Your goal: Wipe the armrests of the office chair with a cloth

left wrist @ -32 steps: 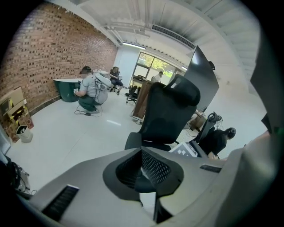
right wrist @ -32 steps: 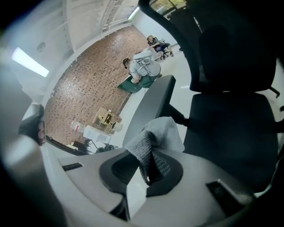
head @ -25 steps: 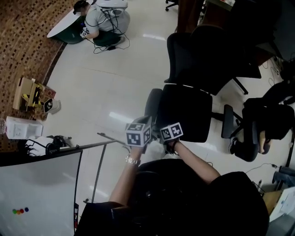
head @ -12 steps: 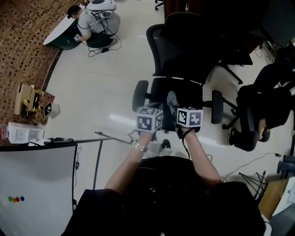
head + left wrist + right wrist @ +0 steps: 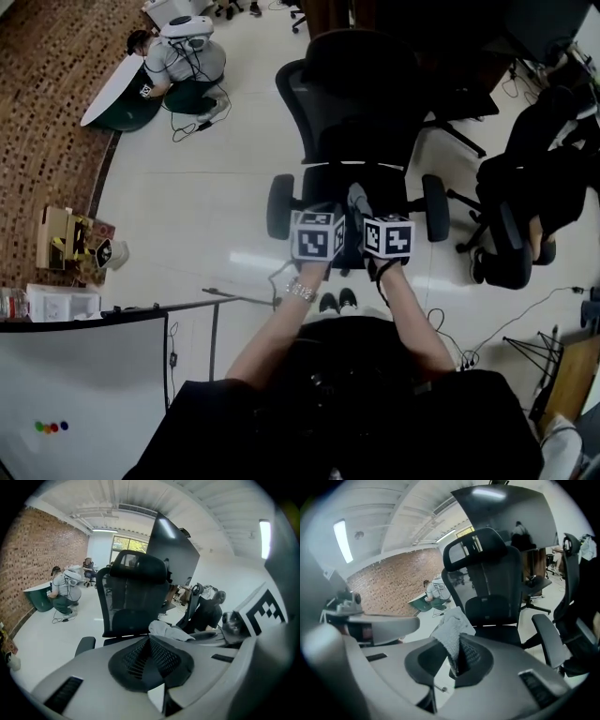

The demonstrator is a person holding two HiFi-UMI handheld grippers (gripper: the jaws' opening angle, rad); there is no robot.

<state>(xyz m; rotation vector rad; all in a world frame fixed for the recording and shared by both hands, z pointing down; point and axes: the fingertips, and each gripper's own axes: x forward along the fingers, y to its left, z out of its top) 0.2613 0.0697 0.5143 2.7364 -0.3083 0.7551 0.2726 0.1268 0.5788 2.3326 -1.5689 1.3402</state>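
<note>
Fingers (image 5: 472, 657) of my right gripper (image 5: 457, 657) are squeezed together on the cloth (image 5: 451, 631), a grey knitted rag. Its free end stands up out of the jaws and flops toward my left. My left gripper (image 5: 149, 657) has its jaws pressed together too, pad against pad, with nothing between them. I hold the two grippers side by side and close together, marker cubes up, in front of the chair (image 5: 361, 103).

Seen from the head view, the cloth (image 5: 356, 200) hangs over the front of the seat, between the two armrests and touching neither. I cannot tell whether it touches the seat. The chair is black, with a mesh back and a headrest, and it faces me. One armrest (image 5: 280, 206) lies to the left of my grippers, the other (image 5: 435, 208) to the right. In the right gripper view that right-side armrest (image 5: 548, 641) is near the jaws but apart from the cloth.

Farther out is a pale glossy floor (image 5: 187, 187). A person (image 5: 183, 61) crouches on it well beyond the chair, off to my left, near the brick wall (image 5: 37, 103). A whiteboard (image 5: 84, 394) stands close by my left side. To my right someone in dark clothes (image 5: 534, 169) sits among other black chairs.
</note>
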